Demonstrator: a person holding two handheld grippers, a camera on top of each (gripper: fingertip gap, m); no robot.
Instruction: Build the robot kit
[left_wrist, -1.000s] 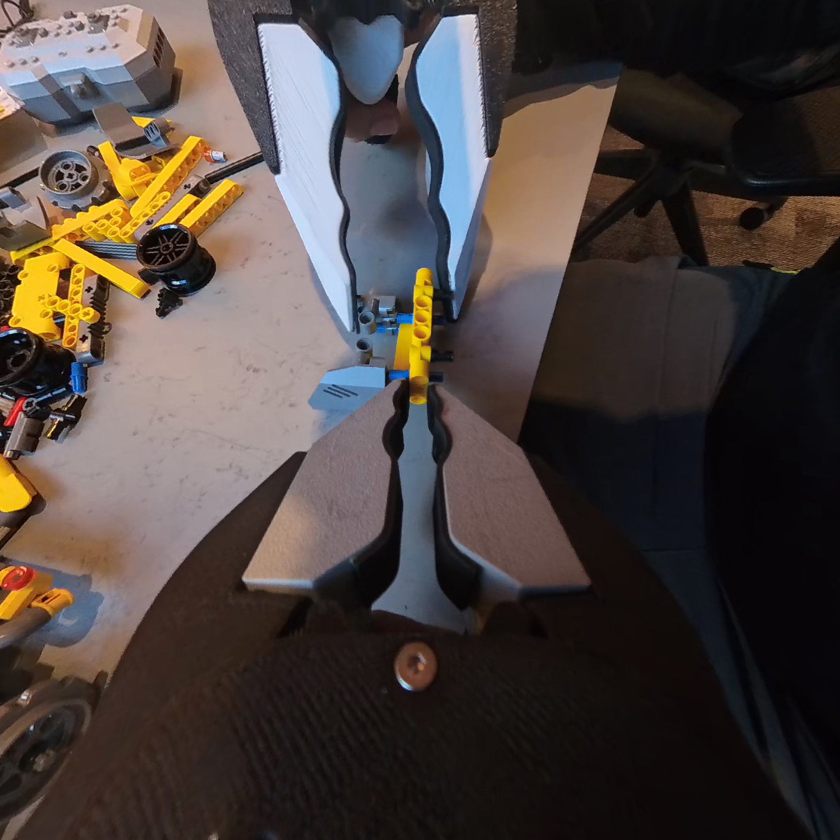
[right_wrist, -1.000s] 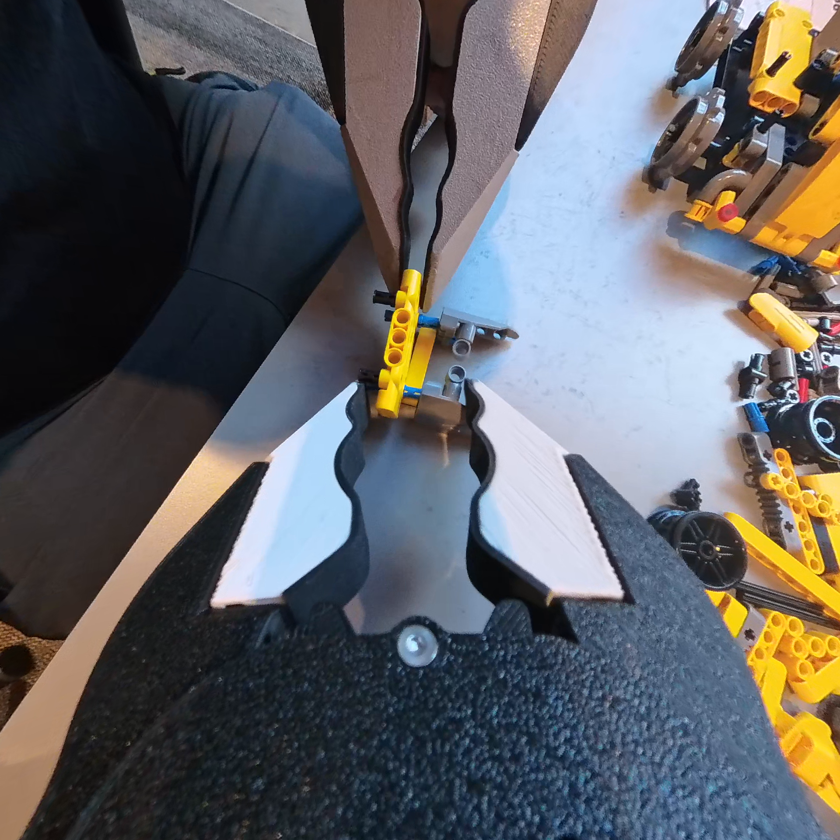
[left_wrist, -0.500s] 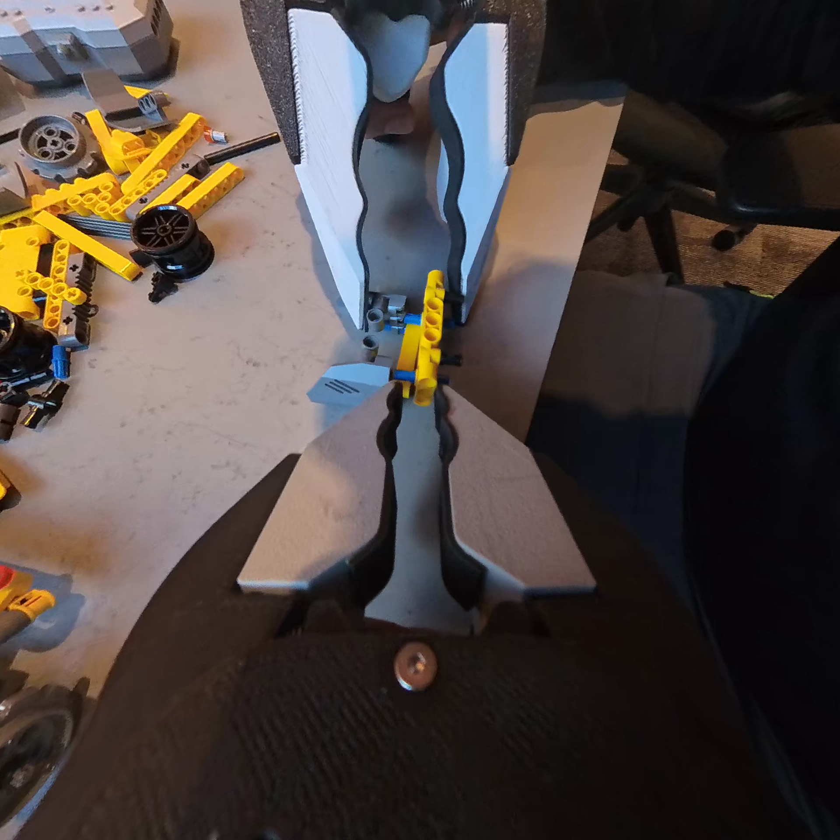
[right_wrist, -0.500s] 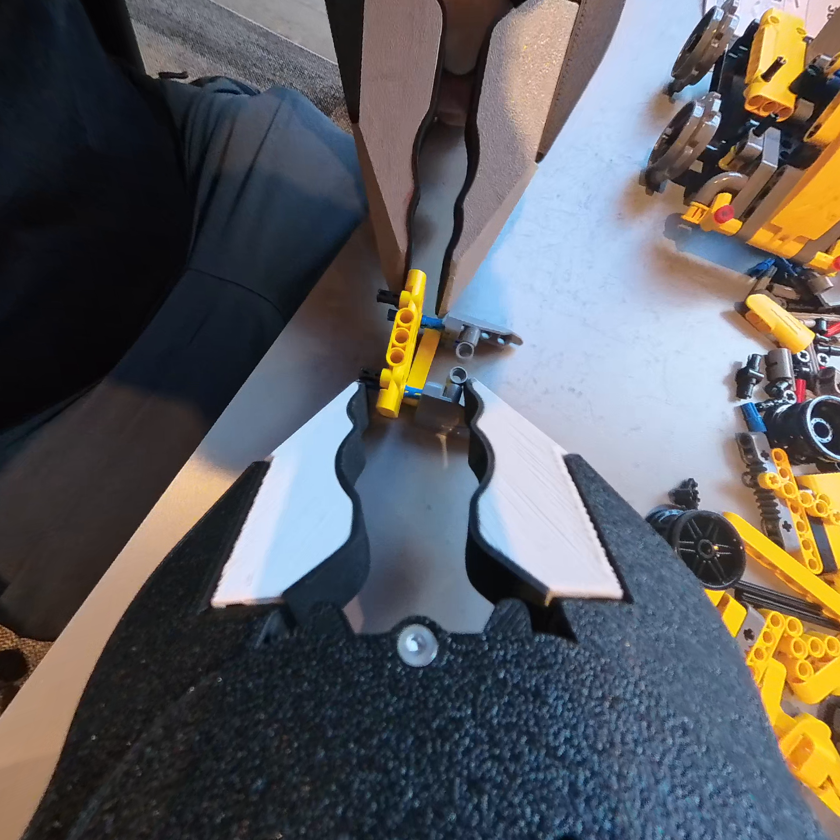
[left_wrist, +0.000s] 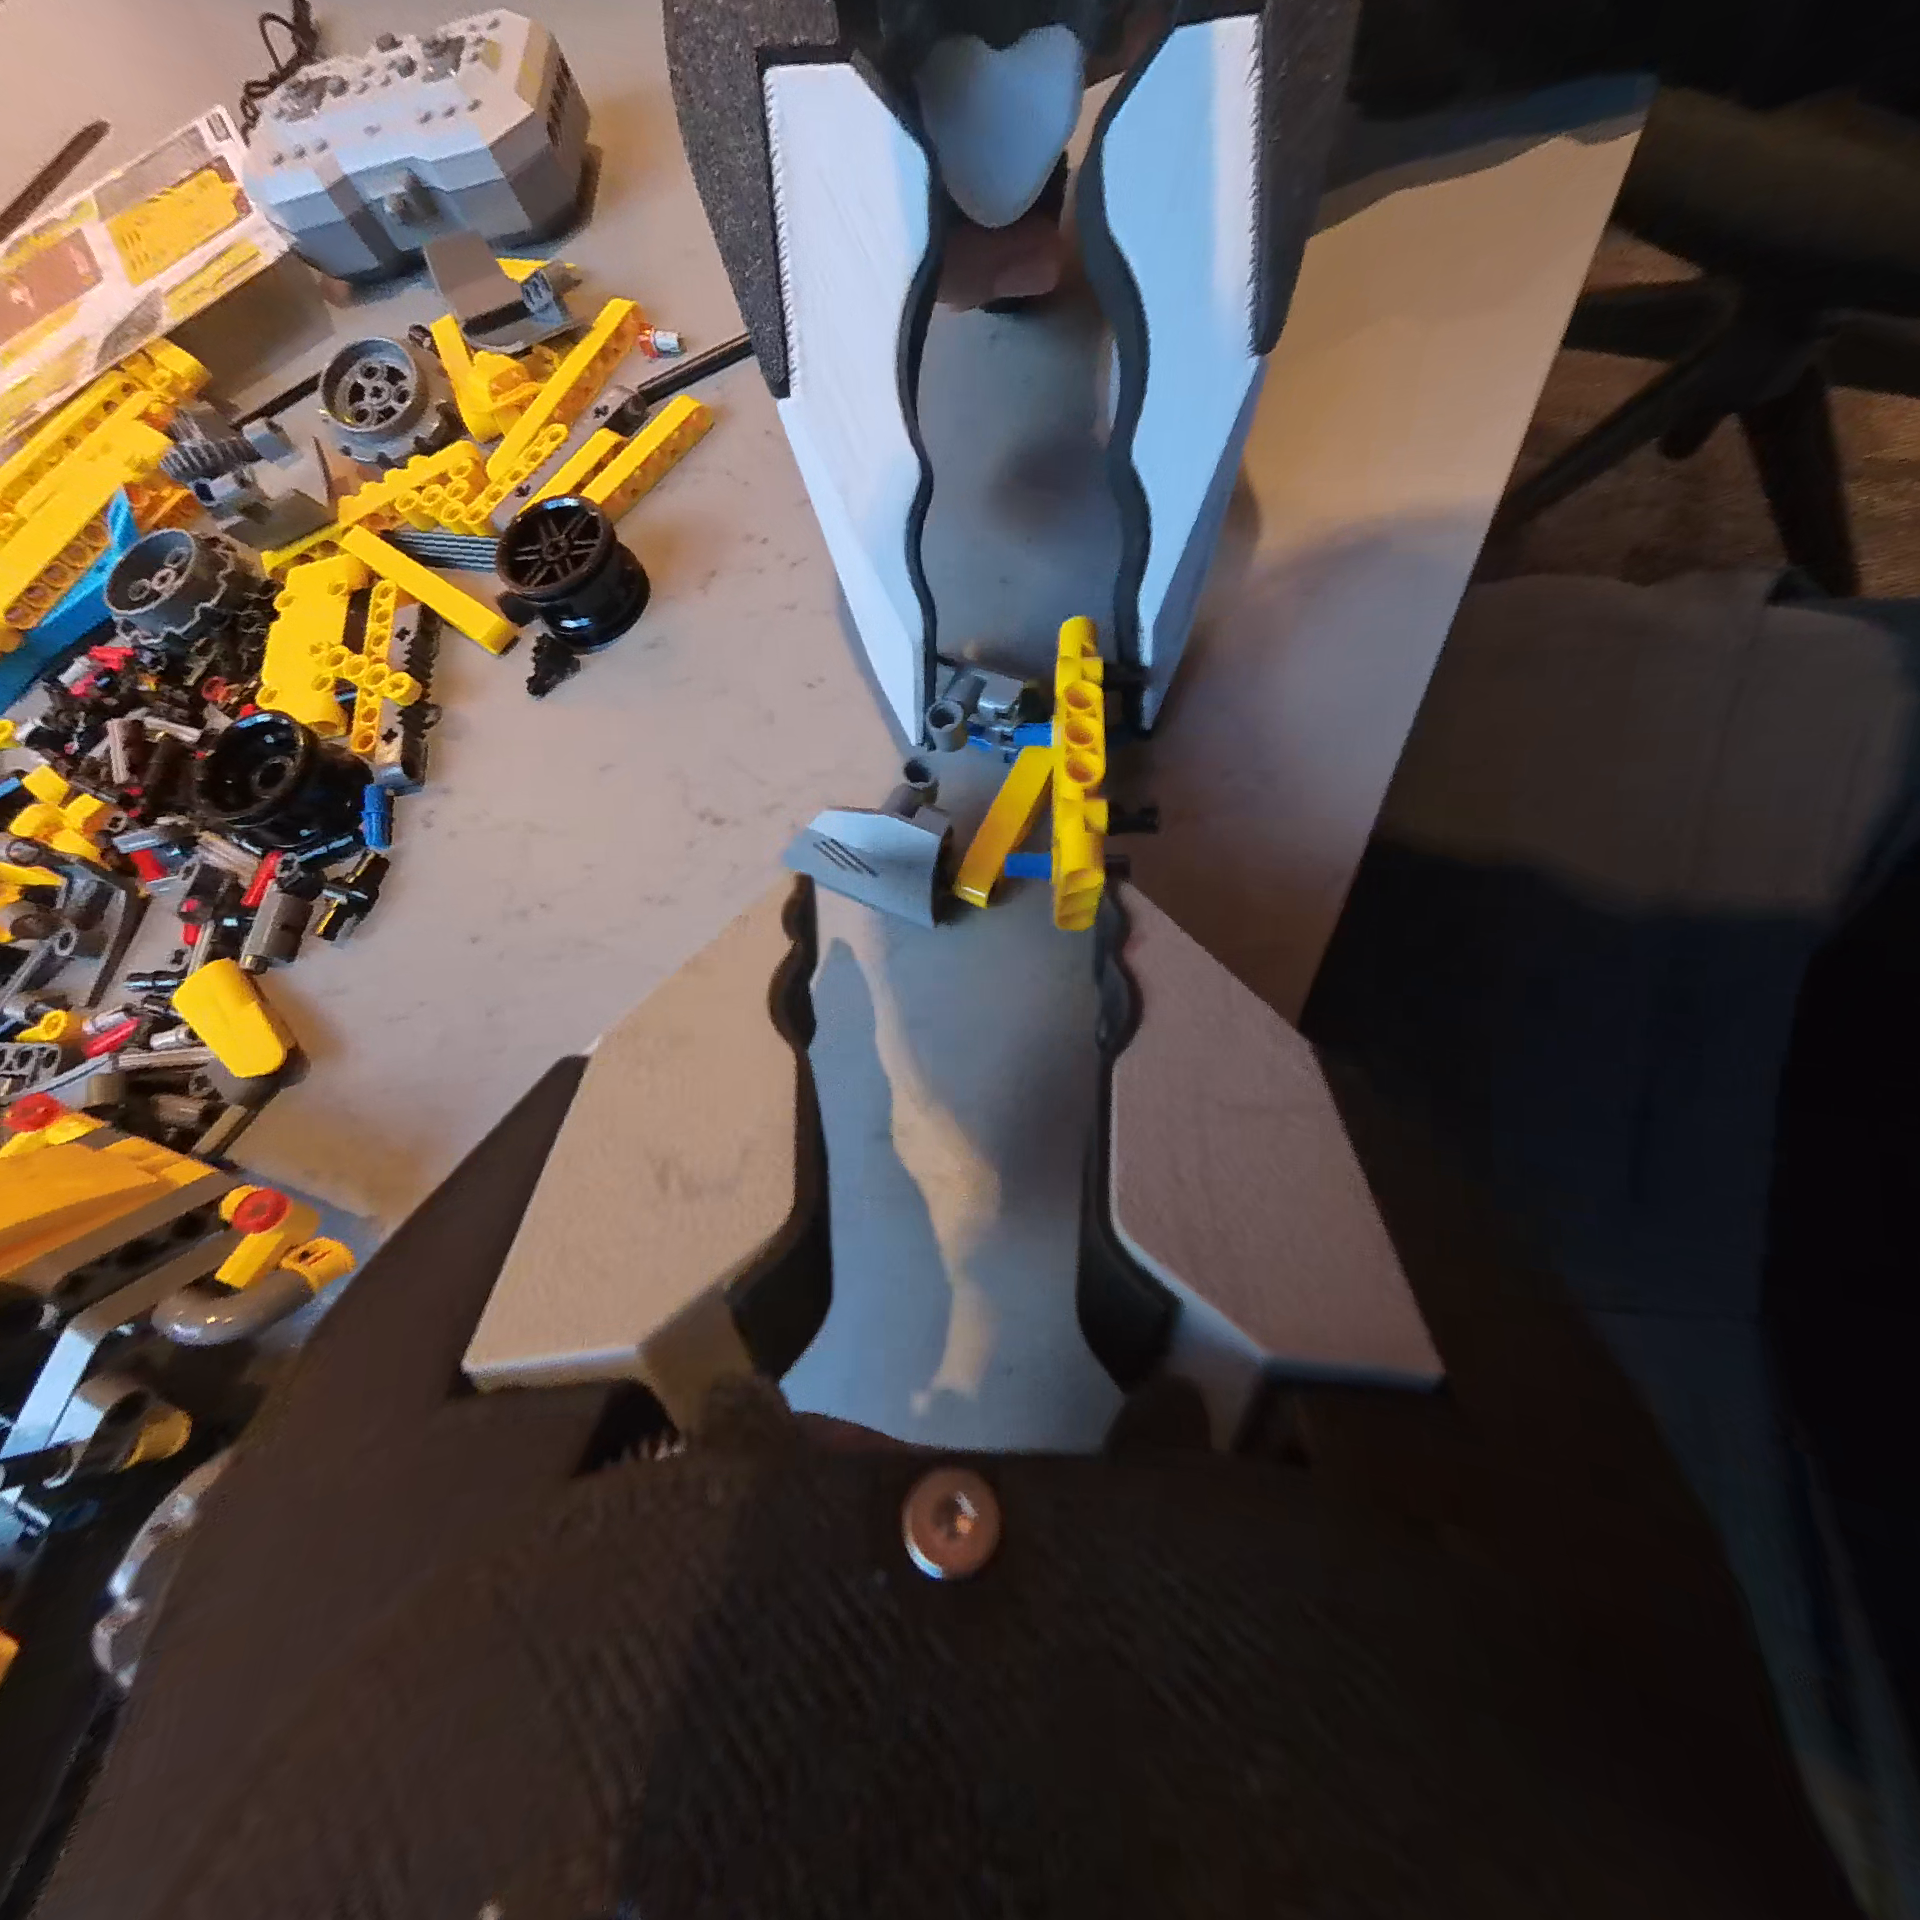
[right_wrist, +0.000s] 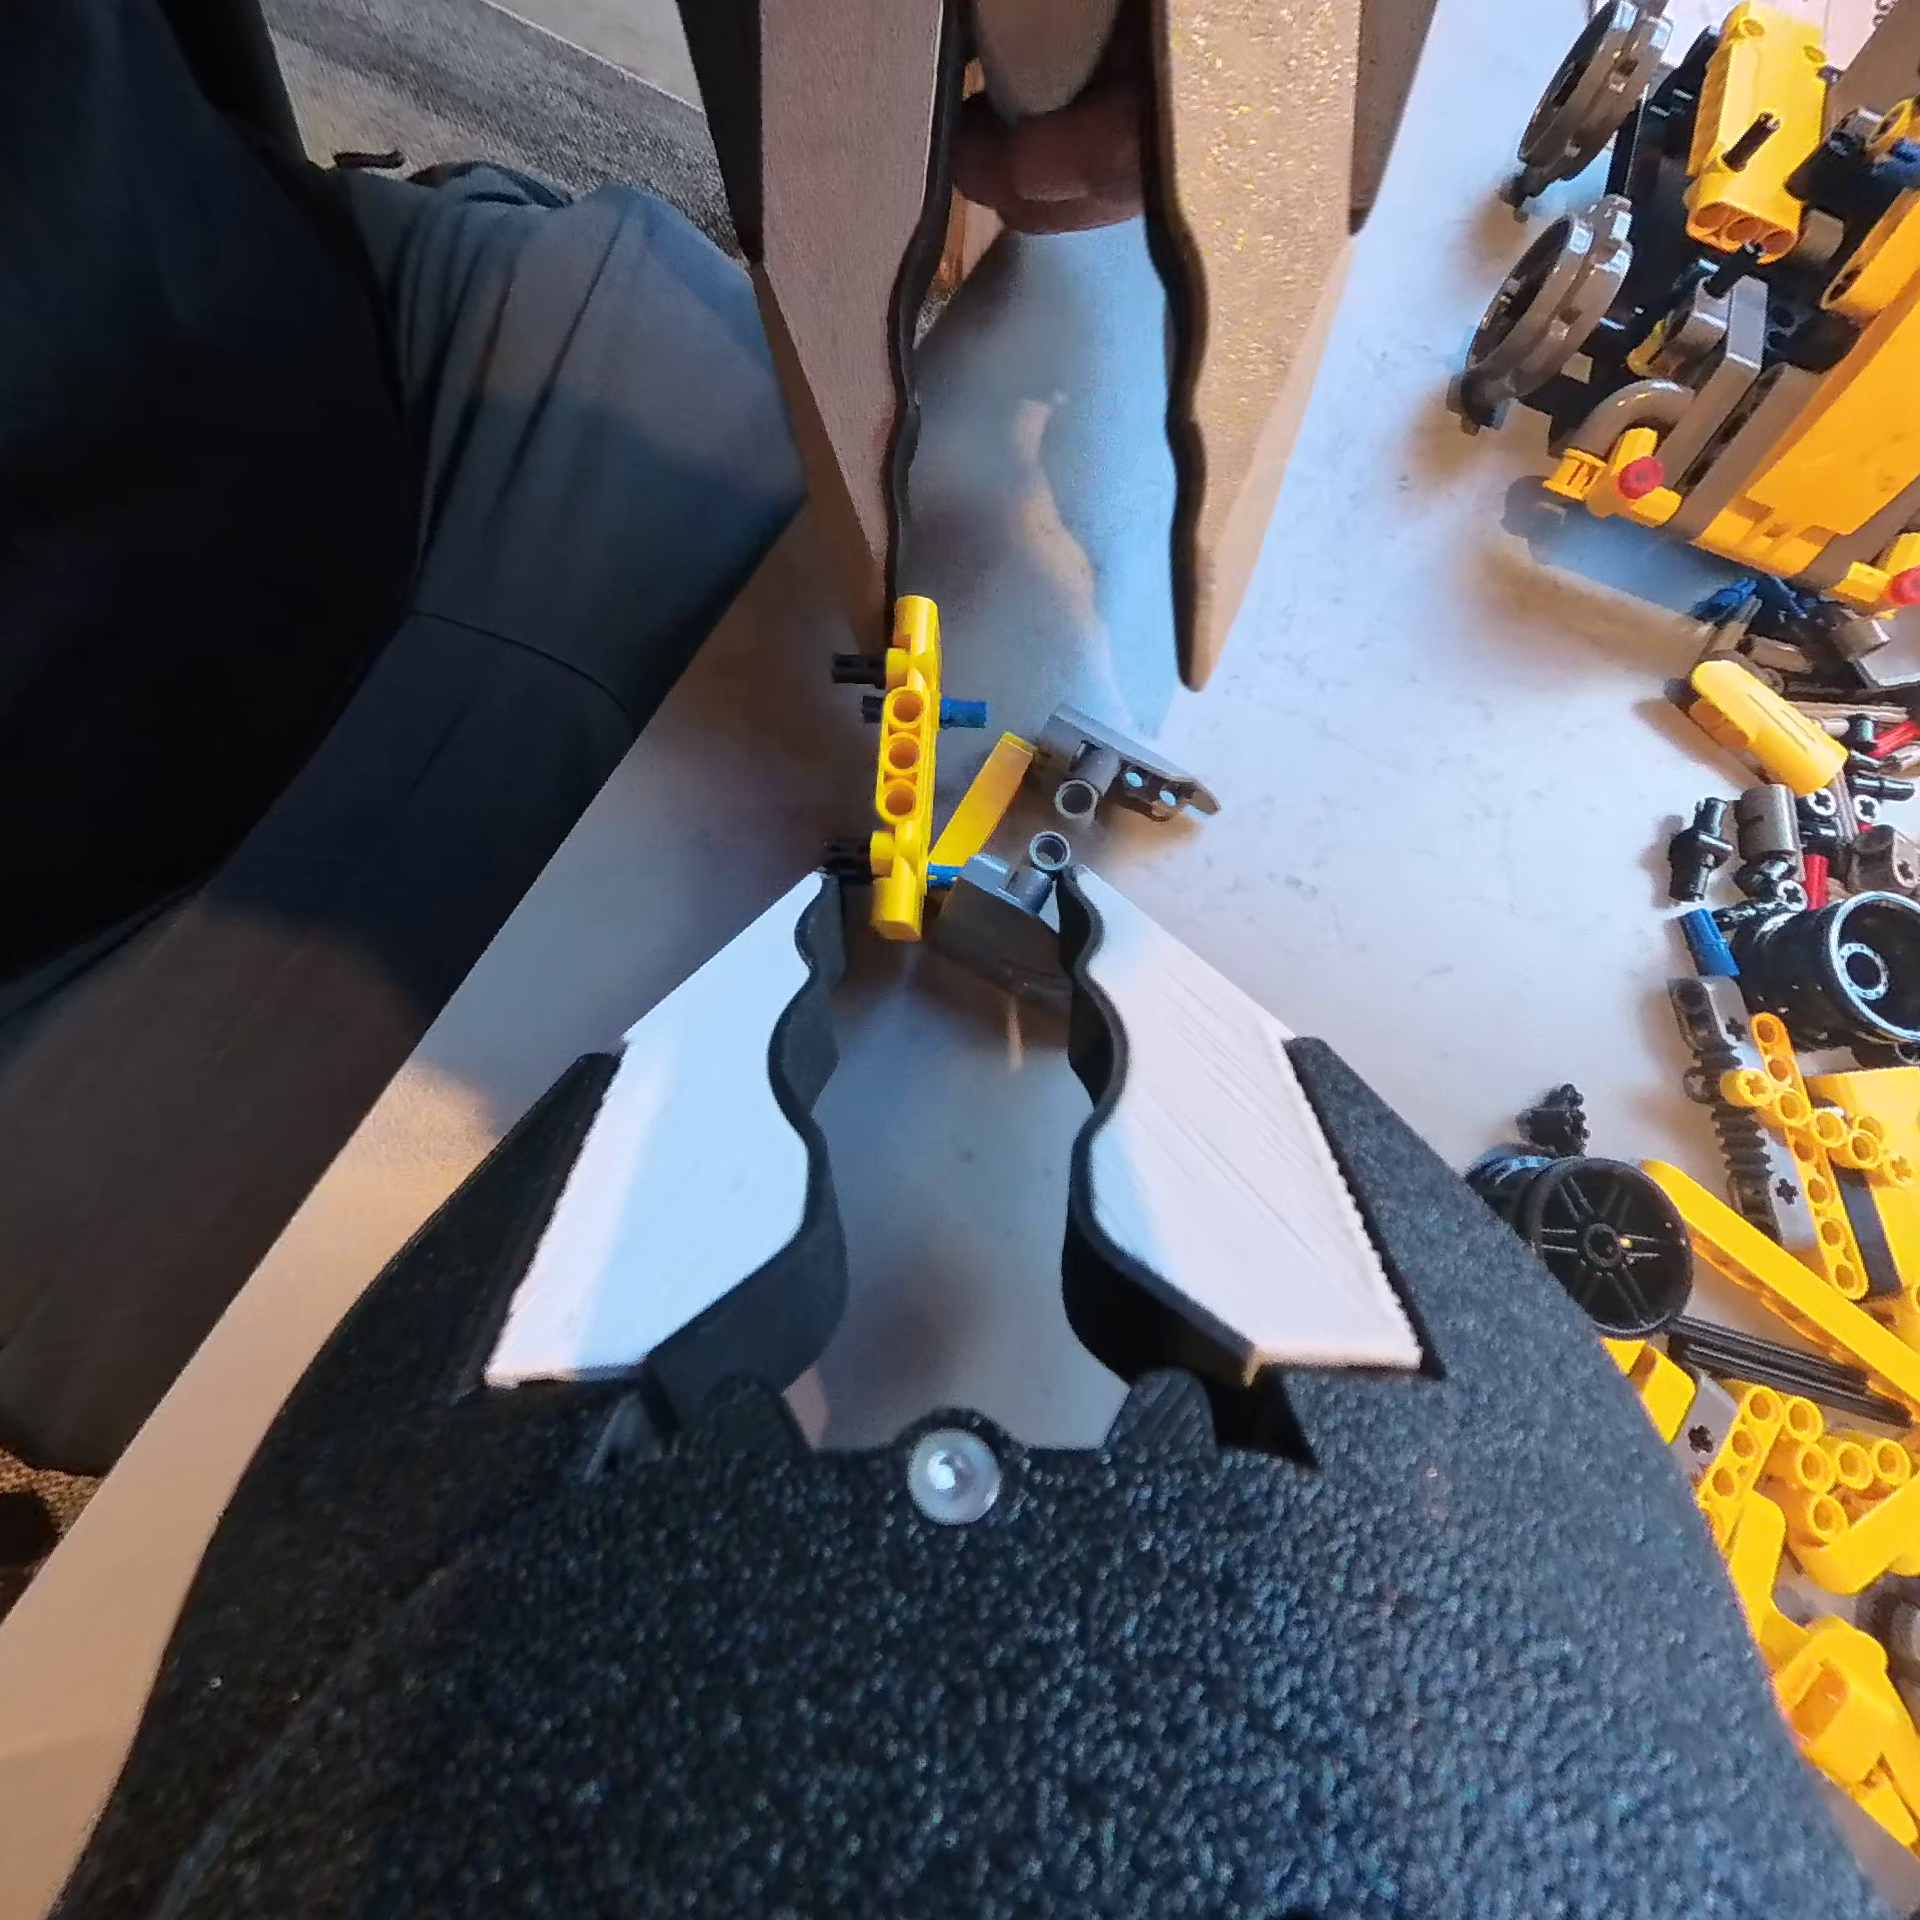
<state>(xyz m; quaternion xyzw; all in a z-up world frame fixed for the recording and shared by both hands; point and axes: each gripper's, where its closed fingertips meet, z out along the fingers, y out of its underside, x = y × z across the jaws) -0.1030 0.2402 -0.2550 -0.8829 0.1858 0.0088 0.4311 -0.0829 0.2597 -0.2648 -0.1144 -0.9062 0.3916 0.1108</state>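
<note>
The table top looks smooth and pale, like stone with faint marks. The toy bricks are hard plastic, bright yellow and a bit shiny. The black wheel looks glossy. The small brick piece is smooth yellow plastic with grey plastic parts. The left claw has matt tan fingers and a rough, ribbed dark body. The right claw has pale lined fingers and a bumpy black body with a shiny metal screw.
</note>
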